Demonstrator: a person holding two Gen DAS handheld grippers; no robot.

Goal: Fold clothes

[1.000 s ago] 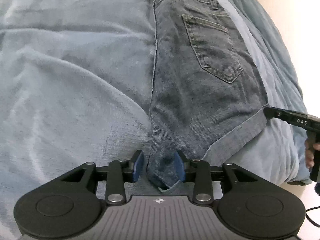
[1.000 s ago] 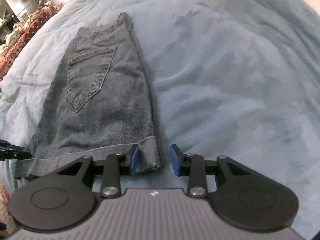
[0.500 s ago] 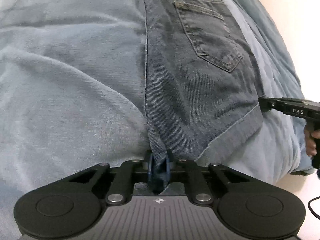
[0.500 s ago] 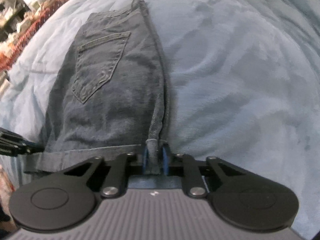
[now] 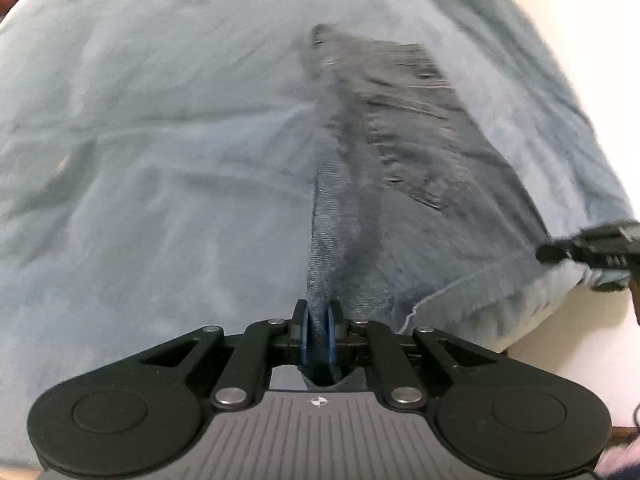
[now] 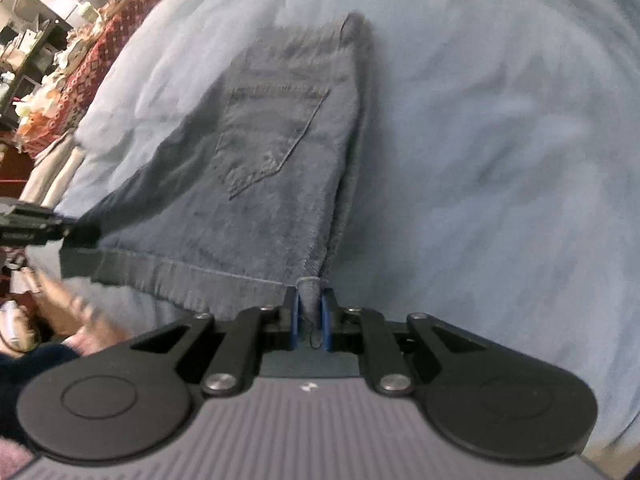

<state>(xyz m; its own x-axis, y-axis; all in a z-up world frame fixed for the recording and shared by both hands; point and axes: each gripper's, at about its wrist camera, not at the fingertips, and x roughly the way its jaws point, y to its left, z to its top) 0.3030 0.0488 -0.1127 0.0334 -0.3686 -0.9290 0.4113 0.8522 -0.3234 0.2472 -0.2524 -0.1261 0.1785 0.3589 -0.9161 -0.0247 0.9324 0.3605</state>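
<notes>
Left gripper (image 5: 318, 330) clenching hem corner of denim shorts (image 5: 400, 184); right gripper (image 6: 310, 322) clamping opposite hem corner; shorts stretching from bottom centre toward upper centre on blue blanket (image 5: 140, 160); judging best: lifting both corners evenly, carrying hem toward waistband, keeping edges aligned.

Bed under a rumpled light-blue fleece blanket (image 6: 500, 128), folded denim shorts (image 6: 272, 168) lying on it, near edge lifted
</notes>
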